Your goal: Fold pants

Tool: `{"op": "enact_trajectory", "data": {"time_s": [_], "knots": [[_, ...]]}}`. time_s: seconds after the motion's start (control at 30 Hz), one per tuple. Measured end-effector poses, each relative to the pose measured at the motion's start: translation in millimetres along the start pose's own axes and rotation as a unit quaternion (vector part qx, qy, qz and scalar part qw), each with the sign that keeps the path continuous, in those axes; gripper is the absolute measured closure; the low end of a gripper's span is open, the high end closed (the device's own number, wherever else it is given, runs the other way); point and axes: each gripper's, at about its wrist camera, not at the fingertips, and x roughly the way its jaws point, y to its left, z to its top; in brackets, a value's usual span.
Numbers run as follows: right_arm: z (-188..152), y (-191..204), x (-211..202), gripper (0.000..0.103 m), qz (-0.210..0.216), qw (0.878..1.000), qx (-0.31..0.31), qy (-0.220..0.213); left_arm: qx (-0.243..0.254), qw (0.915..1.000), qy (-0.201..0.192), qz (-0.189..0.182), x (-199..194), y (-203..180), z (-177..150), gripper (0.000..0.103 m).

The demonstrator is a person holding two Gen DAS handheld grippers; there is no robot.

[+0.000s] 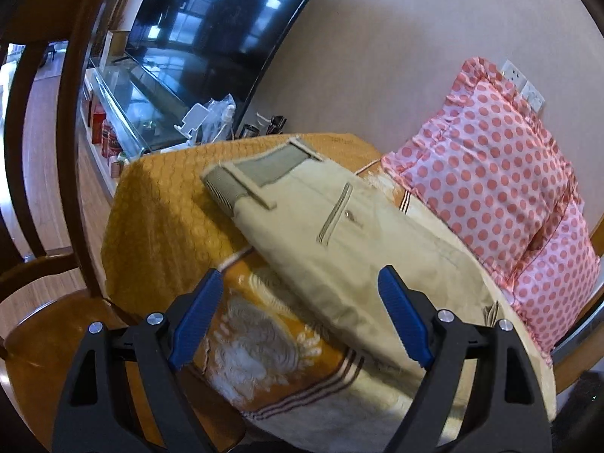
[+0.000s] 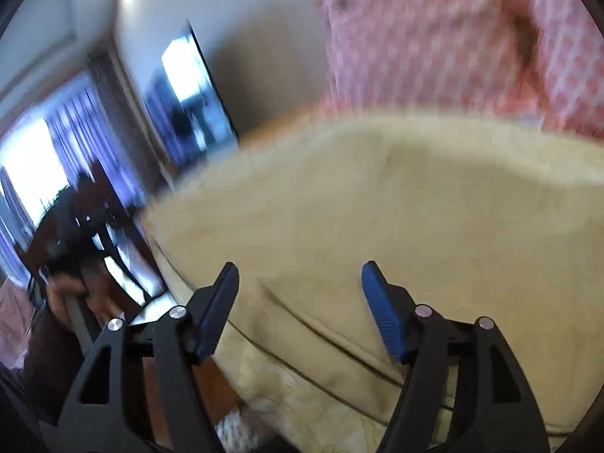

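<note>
Beige pants (image 1: 339, 234) lie folded lengthwise on an orange patterned blanket (image 1: 158, 219), waistband at the far end and a back pocket facing up. My left gripper (image 1: 302, 283) is open and empty, hovering just above the near part of the pants. In the blurred right wrist view the pants (image 2: 377, 207) fill the middle, and my right gripper (image 2: 300, 275) is open and empty close over the beige cloth.
A pink polka-dot pillow (image 1: 502, 188) lies to the right of the pants, also in the right wrist view (image 2: 453, 37). A wooden chair (image 1: 45, 151) stands at the left. A dark TV (image 1: 211, 30) and a glass cabinet with clutter stand behind.
</note>
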Motion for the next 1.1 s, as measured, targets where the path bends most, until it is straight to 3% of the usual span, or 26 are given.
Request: {"op": "enact_trajectory", "data": {"time_s": [0.03, 0.23, 0.57, 0.7, 0.77, 0.83, 0.9, 1.0, 1.03, 1.1], "knots": [[-2.8, 2.7, -4.5, 0.03, 0.0, 1.0, -0.01, -0.02, -0.005, 1.0, 0.001, -0.001, 3.8, 1.4, 4.5, 0.018], [-8.2, 4.7, -11.7, 0.026, 0.009, 1.0, -0.014, -0.02, -0.031, 0.9993, 0.015, 0.016, 28.3, 12.4, 26.4, 0.018], [-5.8, 7.1, 0.4, 0.017, 0.014, 0.999, -0.032, -0.03, -0.018, 0.9988, 0.016, 0.043, 53.1, -4.1, 35.6, 0.014], [-5.9, 6.5, 1.6, 0.017, 0.015, 0.999, -0.035, -0.034, -0.037, 0.9991, 0.018, -0.007, 49.8, -12.0, 21.9, 0.021], [-6.4, 6.9, 2.0, 0.016, 0.015, 0.999, -0.037, -0.035, -0.024, 0.9996, 0.018, 0.0, 48.1, -21.6, 15.3, 0.024], [-6.4, 6.9, 2.5, 0.016, 0.015, 0.998, -0.039, -0.037, -0.055, 0.998, 0.022, -0.022, 45.5, -19.5, 12.0, 0.026], [-6.5, 7.3, 2.9, 0.016, 0.015, 0.998, -0.041, -0.039, -0.094, 0.9942, 0.029, -0.042, 48.0, -12.3, 14.3, 0.032], [-6.5, 7.0, 4.0, 0.016, 0.015, 0.998, -0.042, -0.043, -0.138, 0.9893, 0.034, -0.031, 57.8, 2.4, 21.6, 0.066], [-6.9, 6.6, 4.1, 0.016, 0.016, 0.998, -0.043, -0.044, -0.151, 0.9876, 0.035, -0.025, 59.2, 8.1, 21.3, 0.085], [-7.3, 6.3, 4.2, 0.016, 0.017, 0.998, -0.043, -0.047, -0.154, 0.9874, 0.03, -0.022, 58.5, 10.6, 20.3, 0.09]]}}
